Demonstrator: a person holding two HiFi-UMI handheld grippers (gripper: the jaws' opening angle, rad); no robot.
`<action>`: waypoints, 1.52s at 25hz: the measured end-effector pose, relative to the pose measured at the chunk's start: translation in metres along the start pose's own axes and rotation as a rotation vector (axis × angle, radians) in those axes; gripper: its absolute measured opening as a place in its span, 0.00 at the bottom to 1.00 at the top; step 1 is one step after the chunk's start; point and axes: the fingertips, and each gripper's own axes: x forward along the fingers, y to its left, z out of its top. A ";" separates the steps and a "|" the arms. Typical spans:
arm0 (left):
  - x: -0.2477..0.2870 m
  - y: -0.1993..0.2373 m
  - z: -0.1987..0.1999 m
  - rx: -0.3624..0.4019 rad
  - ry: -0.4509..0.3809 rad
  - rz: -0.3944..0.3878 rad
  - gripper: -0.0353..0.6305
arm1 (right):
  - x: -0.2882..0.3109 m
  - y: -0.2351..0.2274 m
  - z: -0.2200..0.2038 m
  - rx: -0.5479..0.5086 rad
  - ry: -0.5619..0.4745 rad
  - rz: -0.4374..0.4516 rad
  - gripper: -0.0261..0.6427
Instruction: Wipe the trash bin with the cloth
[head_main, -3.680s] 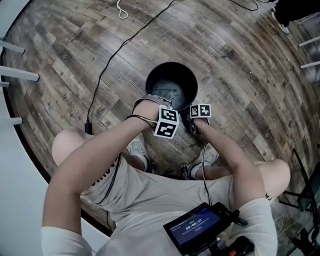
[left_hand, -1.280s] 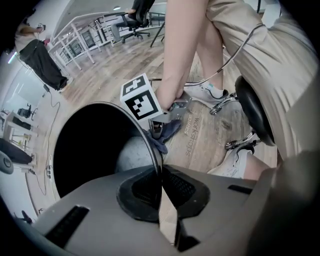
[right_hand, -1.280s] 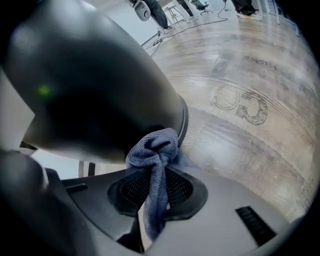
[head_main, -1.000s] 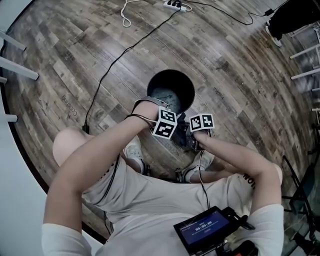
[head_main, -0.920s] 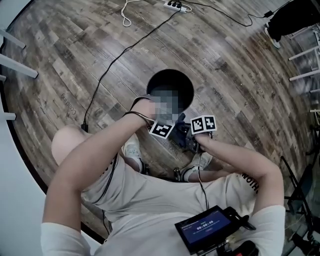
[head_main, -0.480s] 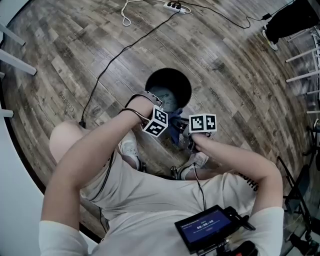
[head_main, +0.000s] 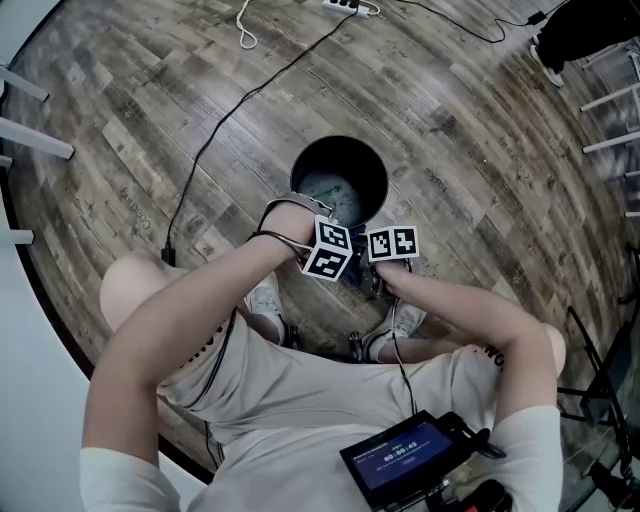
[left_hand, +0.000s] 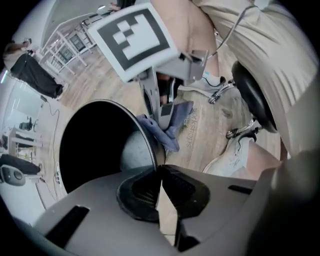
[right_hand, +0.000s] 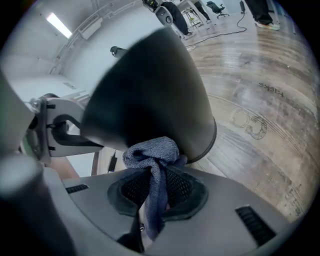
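Beside black bin (right_hand: 150, 90), bunched blue-grey cloth (right_hand: 152, 155)

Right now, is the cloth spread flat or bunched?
Bunched: the cloth is a wad clamped in the right tool, against the bin wall.

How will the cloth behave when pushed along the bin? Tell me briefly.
Probably floppy: the cloth bunches and droops between the right tongs. Likely light, conforming to the curved wall of the trash bin; its knitted texture suggests little slipping.
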 end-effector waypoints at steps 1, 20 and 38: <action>0.000 0.002 0.004 -0.028 -0.001 -0.002 0.09 | 0.007 -0.011 -0.001 0.007 0.001 -0.016 0.13; -0.009 0.004 0.030 -0.164 -0.142 -0.053 0.24 | 0.053 -0.104 -0.001 0.167 0.036 -0.152 0.13; -0.004 0.004 -0.033 0.049 -0.032 0.063 0.25 | -0.081 0.059 0.010 0.068 -0.056 0.038 0.13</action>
